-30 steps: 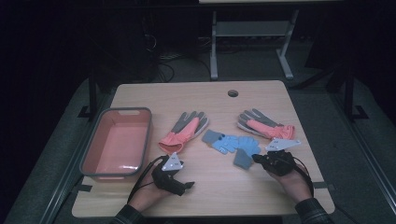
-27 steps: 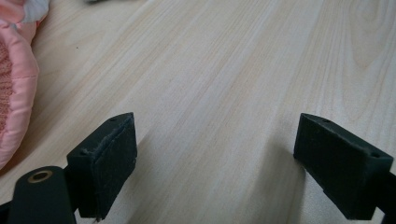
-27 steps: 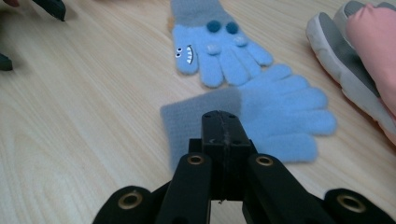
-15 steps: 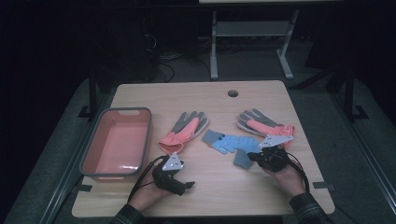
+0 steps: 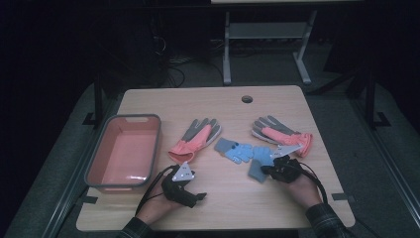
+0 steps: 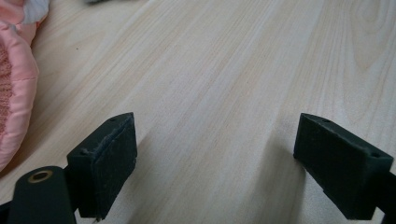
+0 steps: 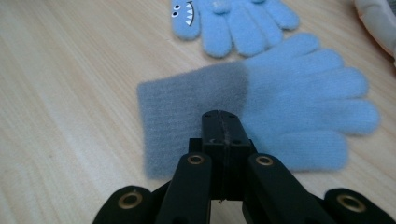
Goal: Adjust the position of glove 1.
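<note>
Right now the right hand-held gripper (image 7: 223, 122) is clenched, jaws pressed together with nothing between them, tips hanging over the grey ribbed cuff of the small light-blue knit glove (image 7: 261, 112). That glove lies flat on the light wood worktop (image 5: 223, 193), directly ahead of and under the right hand-held gripper's tips. Its long axis runs crosswise to the jaws: cuff on the near-left side, fingers fanning off to the right of the tips. Right hand is clearly the nearer one; in the high view it sits at the glove's (image 5: 258, 166) cuff end.

Left hand-held gripper (image 6: 215, 163) is released, pads wide apart over bare wood, well apart from the blue glove. Just beside its left pad shows the edge of a pink padded glove (image 6: 16, 88).

Glove looks soft, fuzzy, thin, five stubby fingers spread. A second light-blue knit glove with a cartoon face (image 7: 224, 21) lies farther ahead of the right tips, near the first one's fingers. My guess: jaws must open before any pinch on the cuff; a thin flat cuff may be hard to catch.
</note>
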A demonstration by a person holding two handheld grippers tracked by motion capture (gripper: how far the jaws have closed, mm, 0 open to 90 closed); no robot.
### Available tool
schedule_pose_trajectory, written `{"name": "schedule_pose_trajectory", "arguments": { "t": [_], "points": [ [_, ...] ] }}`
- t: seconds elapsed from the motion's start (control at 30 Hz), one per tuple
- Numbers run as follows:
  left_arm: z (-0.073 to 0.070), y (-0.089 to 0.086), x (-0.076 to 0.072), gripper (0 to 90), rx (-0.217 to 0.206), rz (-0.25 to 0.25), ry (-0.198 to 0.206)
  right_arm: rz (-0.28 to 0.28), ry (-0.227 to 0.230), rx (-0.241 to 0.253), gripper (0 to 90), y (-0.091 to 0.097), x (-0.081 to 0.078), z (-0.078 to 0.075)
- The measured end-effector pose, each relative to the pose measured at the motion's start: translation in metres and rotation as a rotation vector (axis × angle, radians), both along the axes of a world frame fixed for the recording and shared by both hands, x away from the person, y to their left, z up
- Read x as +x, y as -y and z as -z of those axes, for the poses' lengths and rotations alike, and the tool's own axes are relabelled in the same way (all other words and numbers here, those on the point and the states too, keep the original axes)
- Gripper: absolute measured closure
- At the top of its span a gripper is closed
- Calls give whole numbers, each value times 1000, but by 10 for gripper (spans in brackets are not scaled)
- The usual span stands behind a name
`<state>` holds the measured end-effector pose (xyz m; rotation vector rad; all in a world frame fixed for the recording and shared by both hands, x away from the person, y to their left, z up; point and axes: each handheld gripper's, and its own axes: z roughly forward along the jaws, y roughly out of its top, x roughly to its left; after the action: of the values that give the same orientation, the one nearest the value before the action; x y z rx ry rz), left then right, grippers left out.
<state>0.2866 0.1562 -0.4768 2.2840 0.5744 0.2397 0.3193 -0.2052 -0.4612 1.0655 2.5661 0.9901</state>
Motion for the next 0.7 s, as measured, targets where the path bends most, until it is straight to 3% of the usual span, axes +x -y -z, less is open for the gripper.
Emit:
{"name": "schedule_pose_trajectory", "arguments": {
  "t": [0.7],
  "points": [
    [0, 0, -1, 127, 0, -2, 3, -77, -42, 2, 900, -9, -34, -2]
  ]
}}
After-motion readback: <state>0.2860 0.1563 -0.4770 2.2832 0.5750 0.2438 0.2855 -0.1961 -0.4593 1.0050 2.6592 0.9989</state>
